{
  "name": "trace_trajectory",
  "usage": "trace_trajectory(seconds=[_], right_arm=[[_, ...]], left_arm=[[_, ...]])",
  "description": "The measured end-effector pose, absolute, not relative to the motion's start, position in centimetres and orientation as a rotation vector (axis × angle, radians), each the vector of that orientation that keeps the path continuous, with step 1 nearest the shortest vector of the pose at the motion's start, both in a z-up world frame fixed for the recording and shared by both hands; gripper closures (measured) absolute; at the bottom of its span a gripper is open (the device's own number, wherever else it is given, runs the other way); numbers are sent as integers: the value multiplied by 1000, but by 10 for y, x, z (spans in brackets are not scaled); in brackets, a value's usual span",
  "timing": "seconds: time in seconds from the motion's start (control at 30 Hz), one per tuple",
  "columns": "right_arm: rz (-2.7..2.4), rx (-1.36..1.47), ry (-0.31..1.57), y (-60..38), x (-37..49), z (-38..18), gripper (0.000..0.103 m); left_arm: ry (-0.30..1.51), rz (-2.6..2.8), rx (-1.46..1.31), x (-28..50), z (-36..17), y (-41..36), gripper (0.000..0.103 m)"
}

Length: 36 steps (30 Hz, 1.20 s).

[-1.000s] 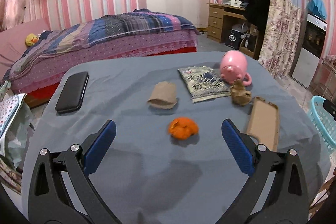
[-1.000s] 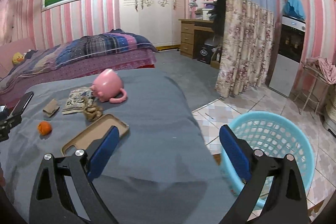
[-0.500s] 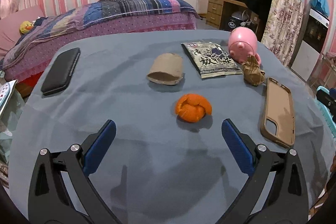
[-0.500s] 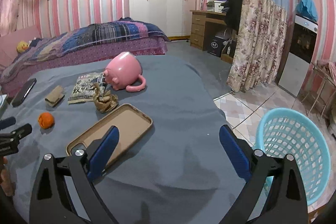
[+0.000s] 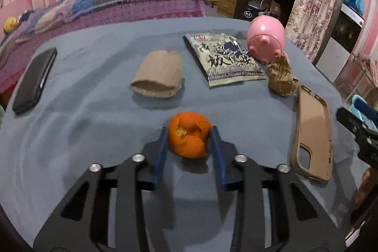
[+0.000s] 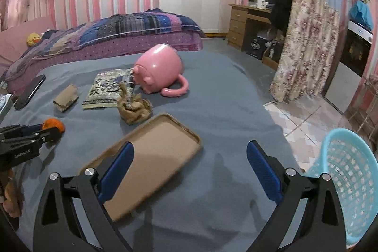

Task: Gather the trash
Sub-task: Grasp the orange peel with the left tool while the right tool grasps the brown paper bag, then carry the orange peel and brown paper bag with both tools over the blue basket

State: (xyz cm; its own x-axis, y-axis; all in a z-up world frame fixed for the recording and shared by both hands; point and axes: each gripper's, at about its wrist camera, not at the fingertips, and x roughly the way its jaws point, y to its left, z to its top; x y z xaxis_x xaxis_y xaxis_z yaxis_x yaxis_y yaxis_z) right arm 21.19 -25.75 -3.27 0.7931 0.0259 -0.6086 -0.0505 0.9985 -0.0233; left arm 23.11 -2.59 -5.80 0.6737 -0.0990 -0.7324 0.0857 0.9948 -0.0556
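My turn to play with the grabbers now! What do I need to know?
Left claw: shut on the peel, still on the table.
Right claw: open, holding nothing, above the phone case.
Basket: on the floor, right of the table.
Done: nothing visibly binned.
Left: drop the peel in, then the cardboard roll, crumpled paper and probably the wrapper.

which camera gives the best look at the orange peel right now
The left wrist view. There the orange peel sits large and central between the closed blue fingers of the left gripper, its torn inner side visible. The right wrist view shows it only as a small, blurry orange lump at the far left edge, partly behind that gripper.
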Motion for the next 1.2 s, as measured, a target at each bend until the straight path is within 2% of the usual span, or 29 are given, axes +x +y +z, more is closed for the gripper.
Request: trace_trajectory(seconds=[0.33,0.4,0.47,0.53,0.57,0.87,1.2], right_arm=[[186,-104,729,-206,273,-35,13],[207,-104,760,-200,283,-39,25],[220,-113,787,-191,293,-46,29],[231,-120,810,-186,299,-51,44],[237,-129,817,-182,301,-54,55],[194,-72,667,-203,250,-22,58],[-15,-49,644,-285,164,1,58]], left_arm=[[713,34,57,249,-24,22,77],[694,59,53,252,-17,35,77],[681,78,48,256,-11,47,77],[674,91,41,256,-8,56,77],[673,96,38,256,-7,58,77],[677,67,25,246,-8,46,77],[634,-66,27,220,15,-25,77]])
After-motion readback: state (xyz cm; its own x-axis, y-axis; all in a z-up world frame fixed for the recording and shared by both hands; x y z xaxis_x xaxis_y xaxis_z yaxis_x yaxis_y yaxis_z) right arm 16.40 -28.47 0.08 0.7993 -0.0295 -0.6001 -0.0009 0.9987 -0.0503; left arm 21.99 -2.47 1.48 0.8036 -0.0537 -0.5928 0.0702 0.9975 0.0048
